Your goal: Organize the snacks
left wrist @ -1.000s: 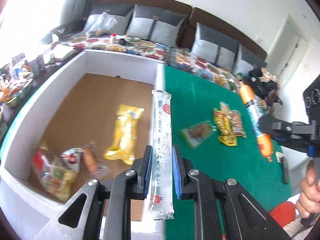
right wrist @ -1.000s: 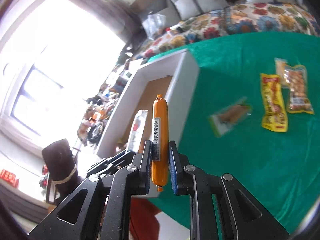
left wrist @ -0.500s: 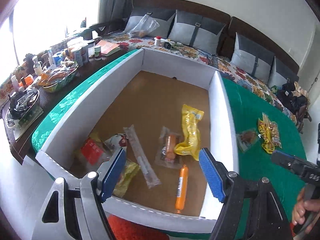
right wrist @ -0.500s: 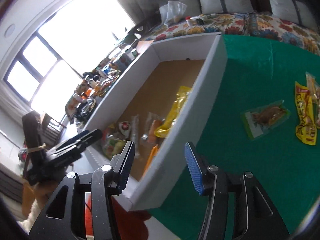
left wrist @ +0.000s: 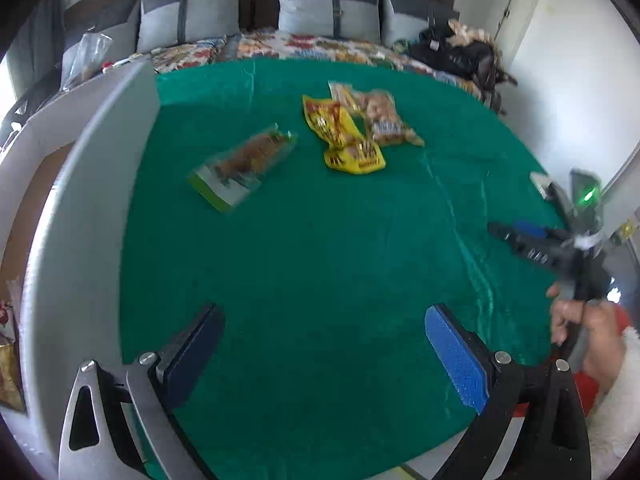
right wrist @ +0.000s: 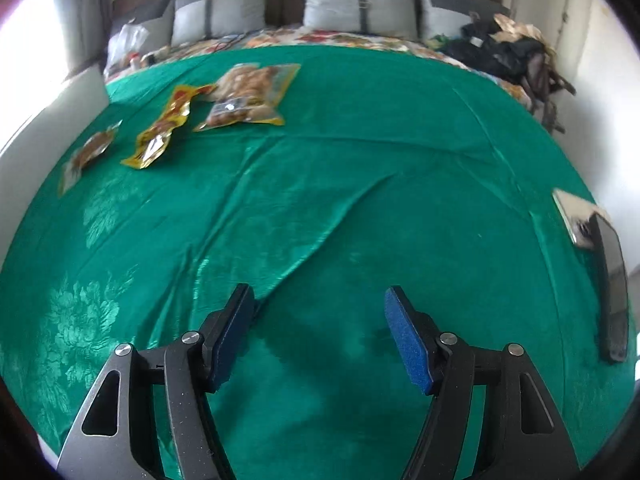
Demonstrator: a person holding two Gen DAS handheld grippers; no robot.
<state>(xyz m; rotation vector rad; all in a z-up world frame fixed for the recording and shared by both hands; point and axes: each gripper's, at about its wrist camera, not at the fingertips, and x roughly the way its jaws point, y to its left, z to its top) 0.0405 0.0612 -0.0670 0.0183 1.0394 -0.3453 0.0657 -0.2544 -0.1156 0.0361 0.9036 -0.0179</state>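
Three snack packs lie on the green tablecloth (left wrist: 320, 260): a clear green-edged pack (left wrist: 244, 166), a yellow pack (left wrist: 344, 136) and a pack of brown snacks (left wrist: 380, 118). They also show in the right wrist view: the green-edged pack (right wrist: 90, 150), the yellow pack (right wrist: 164, 130), the brown snacks pack (right wrist: 250, 94). My left gripper (left wrist: 324, 340) is open and empty above the cloth, next to the white box wall (left wrist: 88, 220). My right gripper (right wrist: 320, 328) is open and empty; it also shows in the left wrist view (left wrist: 520, 236).
The white box (left wrist: 40, 200) stands at the left with snacks partly visible inside. A phone (right wrist: 612, 288) and a shiny flat object (right wrist: 576, 216) lie at the table's right edge. A sofa with grey cushions (right wrist: 352, 4) and a dark heap (right wrist: 508, 56) are behind the table.
Both grippers let go of their snacks into the white box about a second ago. Both have since swung right, away from the box, and face the green table.
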